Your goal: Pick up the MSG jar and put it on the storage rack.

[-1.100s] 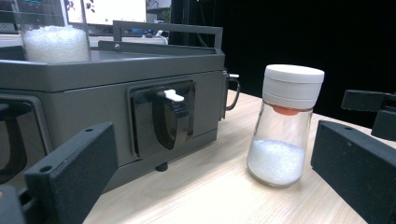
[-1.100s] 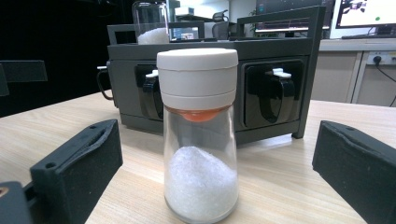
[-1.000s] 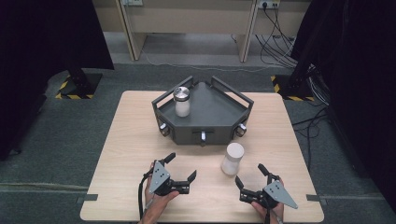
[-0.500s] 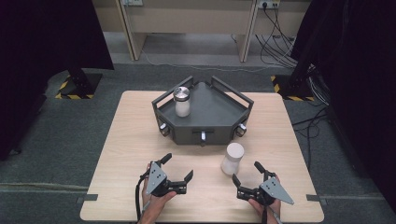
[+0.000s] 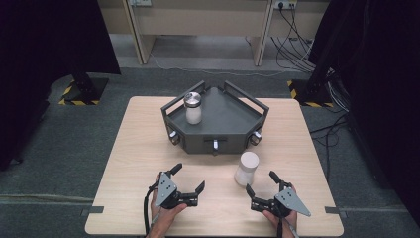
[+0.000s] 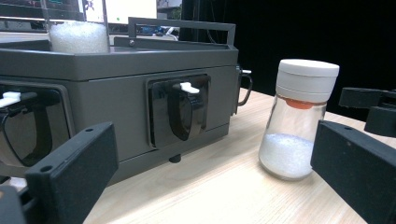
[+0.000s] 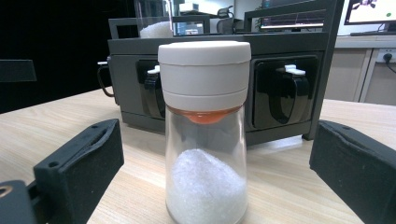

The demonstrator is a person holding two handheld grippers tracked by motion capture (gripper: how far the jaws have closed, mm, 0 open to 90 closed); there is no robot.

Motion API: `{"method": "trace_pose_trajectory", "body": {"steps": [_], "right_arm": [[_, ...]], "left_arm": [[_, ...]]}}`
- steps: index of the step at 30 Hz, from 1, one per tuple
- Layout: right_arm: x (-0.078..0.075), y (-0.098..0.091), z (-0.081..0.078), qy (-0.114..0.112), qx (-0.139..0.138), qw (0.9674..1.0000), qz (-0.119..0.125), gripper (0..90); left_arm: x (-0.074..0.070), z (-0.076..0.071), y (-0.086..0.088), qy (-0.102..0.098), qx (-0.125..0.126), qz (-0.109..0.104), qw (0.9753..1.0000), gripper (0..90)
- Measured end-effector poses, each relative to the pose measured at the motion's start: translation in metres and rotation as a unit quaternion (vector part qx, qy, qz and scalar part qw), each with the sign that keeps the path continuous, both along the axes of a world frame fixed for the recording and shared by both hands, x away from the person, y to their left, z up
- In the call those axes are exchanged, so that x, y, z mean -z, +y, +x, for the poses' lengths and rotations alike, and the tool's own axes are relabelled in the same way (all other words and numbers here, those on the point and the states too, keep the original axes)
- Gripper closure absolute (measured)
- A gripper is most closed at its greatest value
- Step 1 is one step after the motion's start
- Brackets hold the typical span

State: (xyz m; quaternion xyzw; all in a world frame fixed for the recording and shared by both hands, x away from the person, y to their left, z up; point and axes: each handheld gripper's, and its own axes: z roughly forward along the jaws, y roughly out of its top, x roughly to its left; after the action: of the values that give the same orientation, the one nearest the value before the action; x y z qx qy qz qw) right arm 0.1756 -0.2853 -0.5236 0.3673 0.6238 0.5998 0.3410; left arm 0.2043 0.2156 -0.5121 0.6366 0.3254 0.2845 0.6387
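Note:
A glass jar with a white lid (image 5: 246, 168) stands upright on the table, partly filled with white granules. My right gripper (image 5: 261, 182) is open just in front of it, and in the right gripper view the jar (image 7: 205, 130) stands between the two jaws without touching them. My left gripper (image 5: 188, 177) is open and holds nothing at the front left of the table. In its view the same jar (image 6: 299, 121) stands off to the right. A second jar with a metal lid (image 5: 193, 108) sits in the left of the grey tray (image 5: 233, 114).
The grey tray (image 6: 116, 60) has bar handles and latches on its front faces (image 7: 280, 93). It stands mid-table behind the white-lidded jar. Bare wooden tabletop (image 5: 133, 148) lies left of the tray. Cables and stand feet (image 5: 307, 94) lie on the floor beyond the table.
My right gripper has edged forward and left, closer to the white-lidded jar. The left gripper has barely shifted. Both jars are where they were.

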Motion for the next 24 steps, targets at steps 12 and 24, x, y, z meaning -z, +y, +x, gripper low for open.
{"method": "trace_pose_trajectory", "body": {"steps": [12,24], "right_arm": [[0.004,0.009,0.015,-0.015,0.007,0.9999,-0.005,4.0],[0.003,0.021,0.035,-0.013,0.003,0.9999,-0.001,7.1]], "left_arm": [[0.001,0.0,0.0,0.0,-0.002,-0.003,1.0,0.4],[0.002,0.0,0.002,-0.005,0.0,-0.005,1.0,0.3]]}}
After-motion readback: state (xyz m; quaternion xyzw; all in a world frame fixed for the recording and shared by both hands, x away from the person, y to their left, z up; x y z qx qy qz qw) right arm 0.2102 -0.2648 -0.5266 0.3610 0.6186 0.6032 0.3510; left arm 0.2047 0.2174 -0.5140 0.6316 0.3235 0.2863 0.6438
